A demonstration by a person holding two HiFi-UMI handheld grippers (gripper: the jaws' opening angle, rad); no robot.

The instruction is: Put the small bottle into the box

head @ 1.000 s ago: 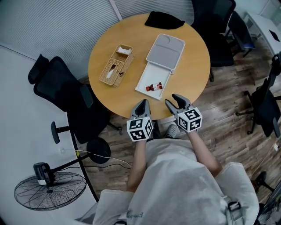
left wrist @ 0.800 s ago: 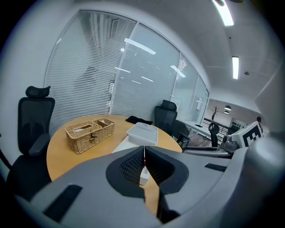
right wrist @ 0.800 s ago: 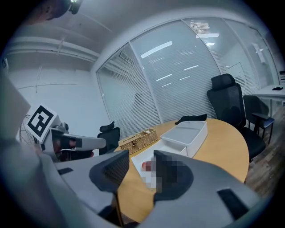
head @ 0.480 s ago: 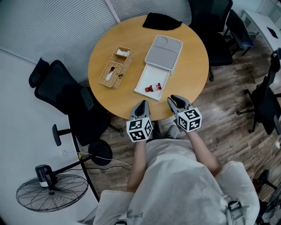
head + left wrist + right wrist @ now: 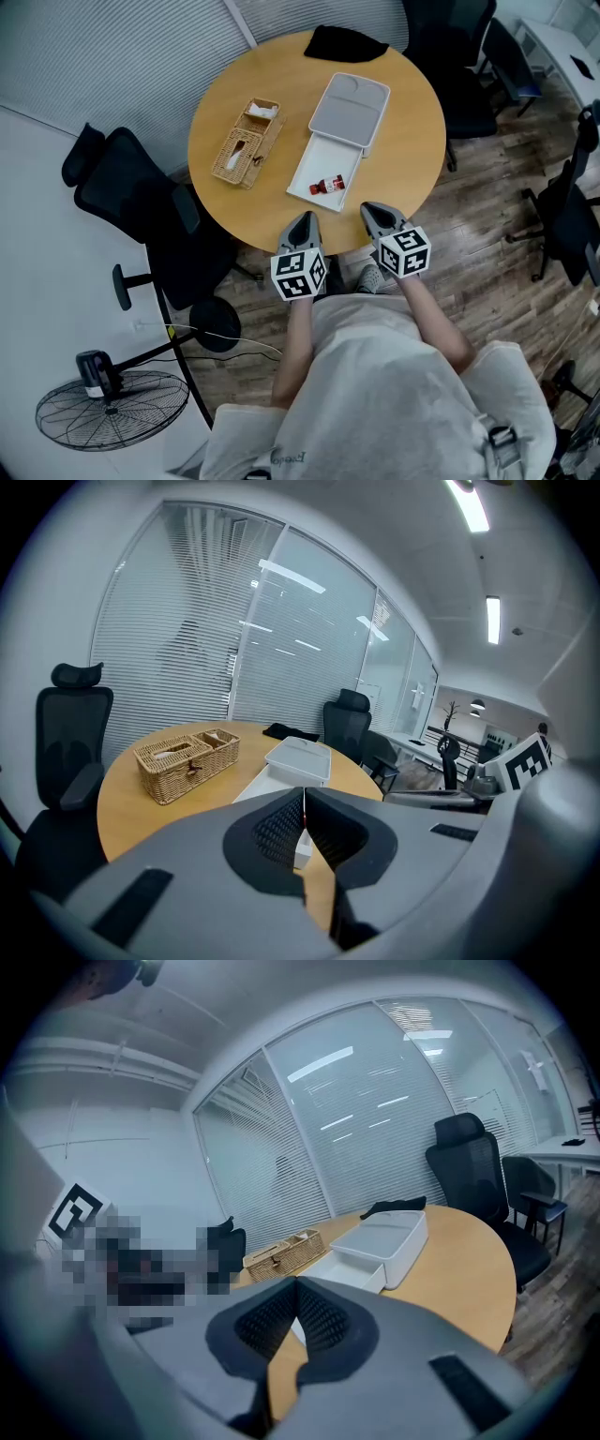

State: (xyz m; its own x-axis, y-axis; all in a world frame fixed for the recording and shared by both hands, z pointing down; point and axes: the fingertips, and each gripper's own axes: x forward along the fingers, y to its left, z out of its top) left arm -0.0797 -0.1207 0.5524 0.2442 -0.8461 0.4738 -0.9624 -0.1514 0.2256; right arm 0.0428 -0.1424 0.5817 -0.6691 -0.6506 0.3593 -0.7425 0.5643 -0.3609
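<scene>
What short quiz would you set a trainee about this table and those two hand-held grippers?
1. Multiple choice: where does the small bottle lie? A) on the floor B) in the open white box C) on a chair
2. True or false: the left gripper and the right gripper are both shut and empty.
3. In the head view, what stands on the table left of the box?
Key: 1 B. 2 True; the right gripper's jaws have just been closing, with nothing between them. 3 The wicker basket.
</scene>
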